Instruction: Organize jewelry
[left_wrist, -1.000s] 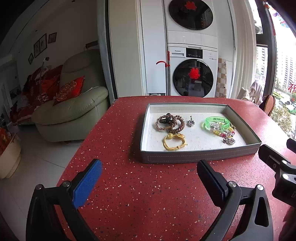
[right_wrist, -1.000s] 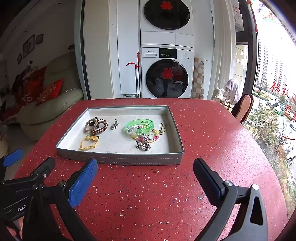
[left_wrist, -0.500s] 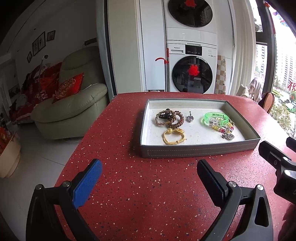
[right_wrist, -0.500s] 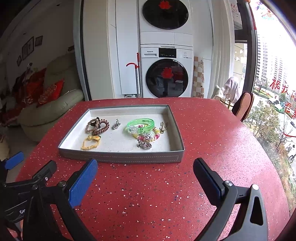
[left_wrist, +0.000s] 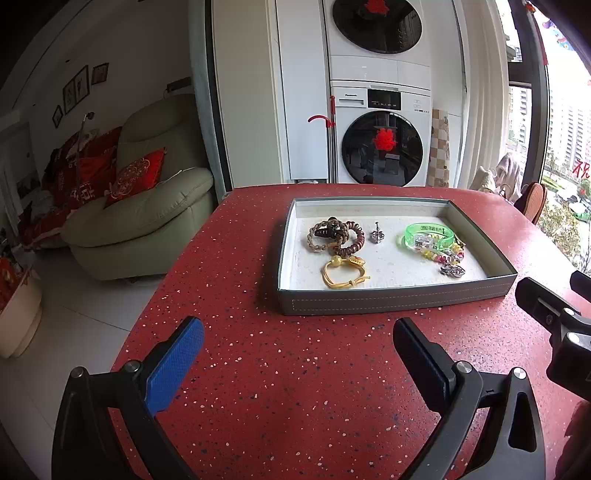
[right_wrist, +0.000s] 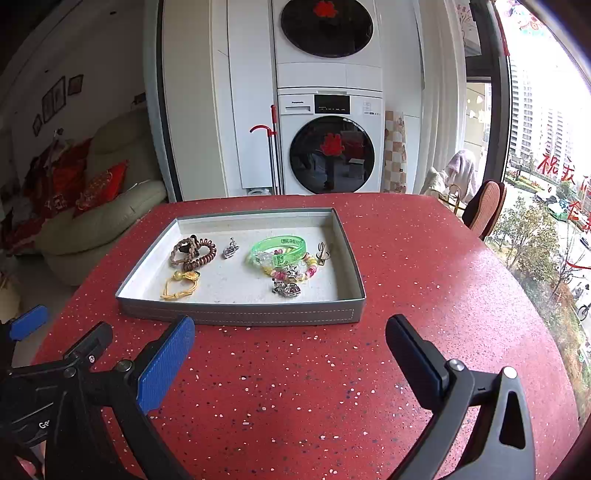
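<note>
Grey tray (right_wrist: 240, 317) on the red table (right_wrist: 424, 280) holds all visible jewelry (right_wrist: 280, 258), loosely grouped. Left gripper (left_wrist: 295, 354) and right gripper (right_wrist: 288, 350) hover before it, jaws wide, empty. Such a layout fits sorting finished or pending.

Left tongs (left_wrist: 297, 347): jaws spread wide, nothing between them. Blue-padded finger (left_wrist: 173, 363) on the left of the view, black finger (left_wrist: 419, 352) on the right; both angle forward and inward, held low over the desk (left_wrist: 295, 387), not touching it as far as can be told.

Right tongs (right_wrist: 290, 345): likewise spread wide and empty, blue-padded finger (right_wrist: 166, 363) left, black finger (right_wrist: 415, 350) right, same low forward pose.

The two sit side by side, near each other. From the left wrist view, part of the right tongs shows at the right edge; from the right wrist view, the left tongs show at lower left, blue tip outermost.
</note>
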